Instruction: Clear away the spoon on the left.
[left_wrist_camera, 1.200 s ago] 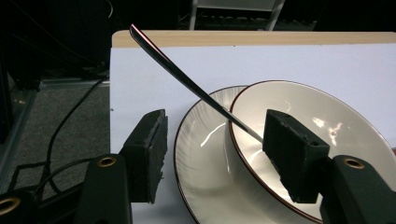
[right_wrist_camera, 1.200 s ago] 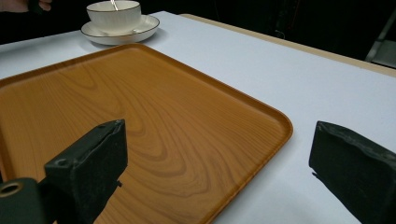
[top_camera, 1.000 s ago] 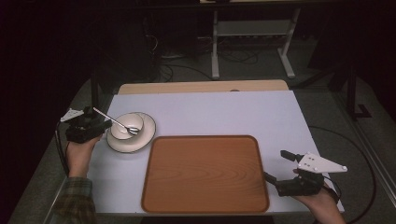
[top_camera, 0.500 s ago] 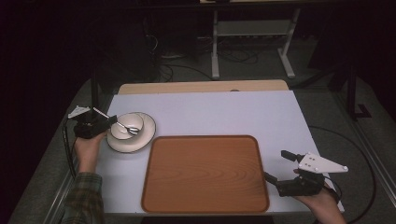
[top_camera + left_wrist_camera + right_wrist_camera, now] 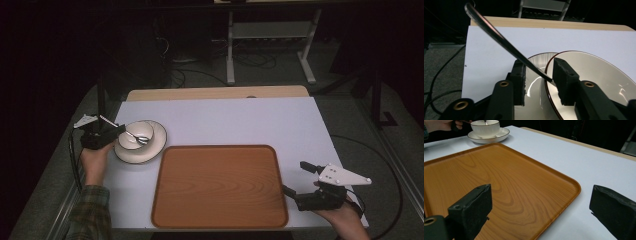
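Left gripper (image 5: 116, 131) jaws stand apart around the spoon (image 5: 506, 46) handle (contact unclear), its long axis slanting back from cup (image 5: 135, 135) on saucer (image 5: 155, 145); right gripper (image 5: 295, 177), jaws wide, idles well apart beside tray (image 5: 220, 185).

A warm orange-brown tray (image 5: 220, 187) shows swirling wood grain. The white table (image 5: 240, 122) has a pale wooden edge. The cream plate (image 5: 152, 147) carries a thin dark rim, its bowl (image 5: 485, 127) plain cream. Both grippers are black; a sleeve (image 5: 90, 212) is green plaid.
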Tool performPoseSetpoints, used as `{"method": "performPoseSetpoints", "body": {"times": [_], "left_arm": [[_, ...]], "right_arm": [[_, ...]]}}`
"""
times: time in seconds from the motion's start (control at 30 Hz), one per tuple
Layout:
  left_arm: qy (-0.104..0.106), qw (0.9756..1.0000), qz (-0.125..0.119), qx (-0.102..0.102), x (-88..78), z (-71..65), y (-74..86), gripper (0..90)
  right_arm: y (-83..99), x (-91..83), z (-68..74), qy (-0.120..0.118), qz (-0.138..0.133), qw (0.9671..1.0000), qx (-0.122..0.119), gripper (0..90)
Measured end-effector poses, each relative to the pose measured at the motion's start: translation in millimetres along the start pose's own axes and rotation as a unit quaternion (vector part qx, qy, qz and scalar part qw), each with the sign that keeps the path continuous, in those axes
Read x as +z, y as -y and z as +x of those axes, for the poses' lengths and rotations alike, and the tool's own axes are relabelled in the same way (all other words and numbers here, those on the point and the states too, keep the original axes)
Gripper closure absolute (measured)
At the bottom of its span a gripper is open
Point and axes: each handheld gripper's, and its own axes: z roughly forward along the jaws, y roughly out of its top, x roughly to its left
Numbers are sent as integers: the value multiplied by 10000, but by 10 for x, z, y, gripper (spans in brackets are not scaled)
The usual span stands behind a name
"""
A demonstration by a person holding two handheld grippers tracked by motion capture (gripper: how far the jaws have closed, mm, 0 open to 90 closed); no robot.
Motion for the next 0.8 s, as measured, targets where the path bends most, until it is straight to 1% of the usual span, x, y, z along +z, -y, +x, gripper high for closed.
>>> {"method": "performPoseSetpoints", "body": {"times": [0.03, 0.07, 0.2, 0.23, 0.37, 0.47, 0.5, 0.53, 0.6, 0.63, 0.67, 0.8], "left_arm": [[0, 10000, 0, 0, 0, 0, 0, 644], [-30, 10000, 7, 51, 0, -13, -2, 653], [-98, 9999, 40, 110, -13, -41, -12, 661], [-127, 9998, 54, 169, -27, -57, -20, 664], [-144, 9996, 34, 250, -50, -85, -35, 676], [-121, 9996, 40, 265, -65, -113, -43, 692], [-60, 9996, 37, 262, -71, -129, -51, 699], [-60, 9996, 37, 262, -71, -129, -51, 706], [7, 9997, 0, 239, -74, -148, -59, 719], [30, 9996, 3, 270, -78, -159, -68, 728], [68, 9997, -20, 252, -80, -172, -74, 747], [199, 9994, -68, 278, -98, -222, -106, 775]], "right_arm": [[1, -2, -2, 2, 0, 10000, -1, 38], [1, -4, -3, 7, -2, 10000, 4, 38], [1, -9, -6, 18, 1, 10000, 4, 39], [1, -12, -7, 23, 2, 10000, 5, 39], [-1, -18, -10, 28, -11, 10000, 9, 39], [-6, -22, -14, 32, -31, 10000, 5, 39], [-5, -24, -13, 26, -33, 10000, 4, 39], [-5, -24, -13, 26, -33, 10000, 4, 39], [-3, -26, -14, 25, -32, 10000, -4, 39], [-3, -27, -15, 25, -32, 10000, -2, 39], [-3, -33, -18, 29, -44, 10000, 3, 39], [-8, -34, -24, 38, -55, 10000, 2, 39]]}}
